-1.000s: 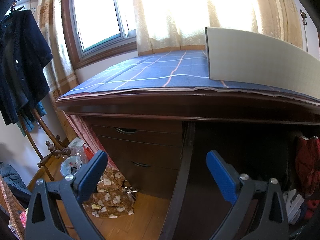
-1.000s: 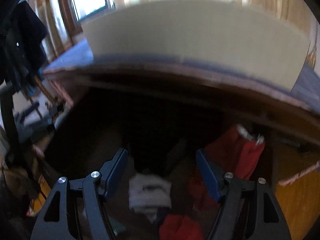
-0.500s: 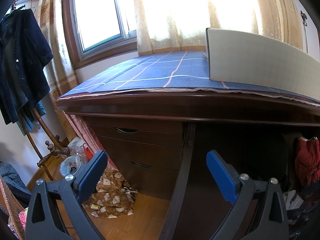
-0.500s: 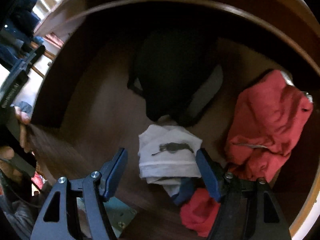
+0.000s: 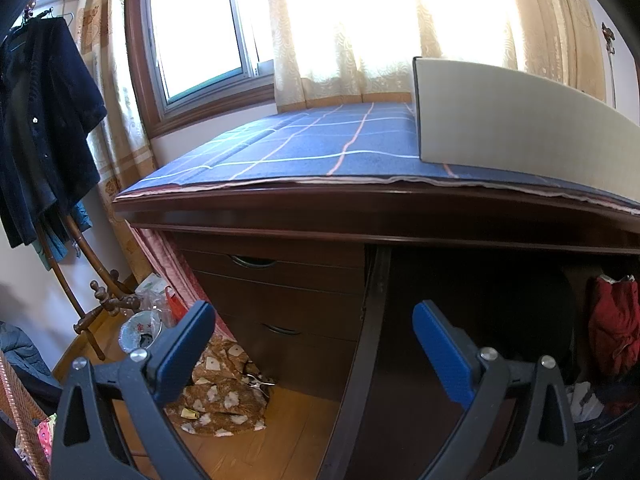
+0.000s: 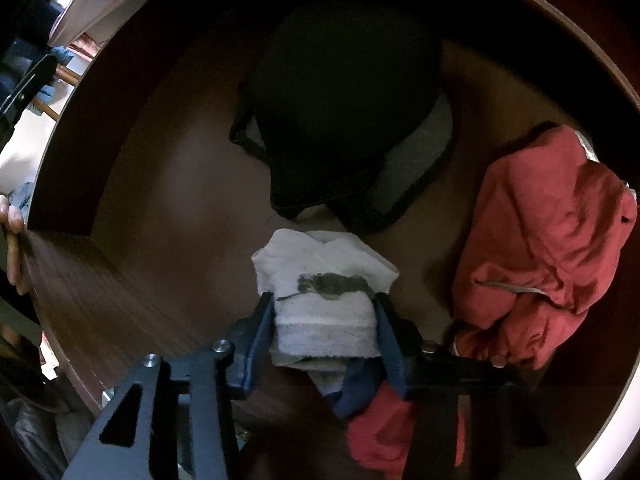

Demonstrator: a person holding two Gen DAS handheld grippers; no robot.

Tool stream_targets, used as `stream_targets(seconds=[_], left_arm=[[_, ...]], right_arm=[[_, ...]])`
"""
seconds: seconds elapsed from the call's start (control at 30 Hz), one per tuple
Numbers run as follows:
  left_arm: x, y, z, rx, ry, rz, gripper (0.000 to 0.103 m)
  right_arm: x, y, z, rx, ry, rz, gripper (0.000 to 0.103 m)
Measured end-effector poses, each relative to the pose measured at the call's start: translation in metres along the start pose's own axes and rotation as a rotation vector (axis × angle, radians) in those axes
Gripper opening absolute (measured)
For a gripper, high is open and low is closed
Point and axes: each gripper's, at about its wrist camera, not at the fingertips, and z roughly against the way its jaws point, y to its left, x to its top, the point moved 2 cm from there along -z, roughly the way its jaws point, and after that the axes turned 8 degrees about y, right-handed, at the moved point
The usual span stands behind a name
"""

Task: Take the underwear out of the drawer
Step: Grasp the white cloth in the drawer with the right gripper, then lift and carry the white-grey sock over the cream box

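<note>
The right hand-held gripper [image 6: 324, 322] pointed down into the open drawer [image 6: 132, 208], its jaws just having been closing, and its blue pads pressed both sides of the folded white underwear [image 6: 324, 280] lying on the drawer floor near the front. Crowding that piece were a black garment [image 6: 344, 112] with a grey lining just behind it, a rumpled red garment [image 6: 544, 236] to the right, and below the jaws a dark blue scrap [image 6: 354, 390] and another red piece [image 6: 380, 432], partly covered by the gripper's frame. A person's fingers [image 6: 12, 220] showed at the far left edge, cut off by the picture. The left hand-held gripper [image 5: 314, 344] stood wide with nothing between its pads, facing the dark wooden worktop [image 5: 360, 208] covered by a blue checked cloth [image 5: 304, 144]. A grey board [image 5: 516, 120] stood on the cloth before the bright curtained window [image 5: 200, 28]. Closed drawers [image 5: 280, 288] lay under the worktop's left part, a brown patterned cloth [image 5: 224, 392] on the floor below, and a dark coat [image 5: 40, 128] hung at the left. The open drawer's inside was mostly lost in shadow in the left view.
</note>
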Motion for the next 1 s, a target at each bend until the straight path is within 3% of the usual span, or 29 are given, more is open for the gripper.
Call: stream_targets(seconds=[0.1, 0.2, 0.4, 0.67, 1.0], left_arm=[[0.000, 0.000, 0.000, -0.001, 0.000, -0.001, 0.101], [-0.001, 0.000, 0.000, -0.001, 0.001, 0.000, 0.101], [0.002, 0.000, 0.000, 0.002, 0.001, -0.001, 0.101], [0.003, 0.000, 0.000, 0.002, 0.000, -0.001, 0.101], [0.003, -0.001, 0.000, 0.000, -0.001, -0.001, 0.101]], right_arm=[[-0.002, -0.003, 0.006, 0.021, -0.034, -0.013, 0.030], [-0.011, -0.009, 0.017, 0.022, -0.087, -0.025, 0.026], [-0.022, -0.002, 0.056, 0.024, -0.181, -0.012, 0.025], [-0.030, 0.013, 0.132, -0.063, -0.378, 0.020, 0.025], [-0.002, 0.033, 0.196, -0.055, -0.563, 0.045, 0.025]])
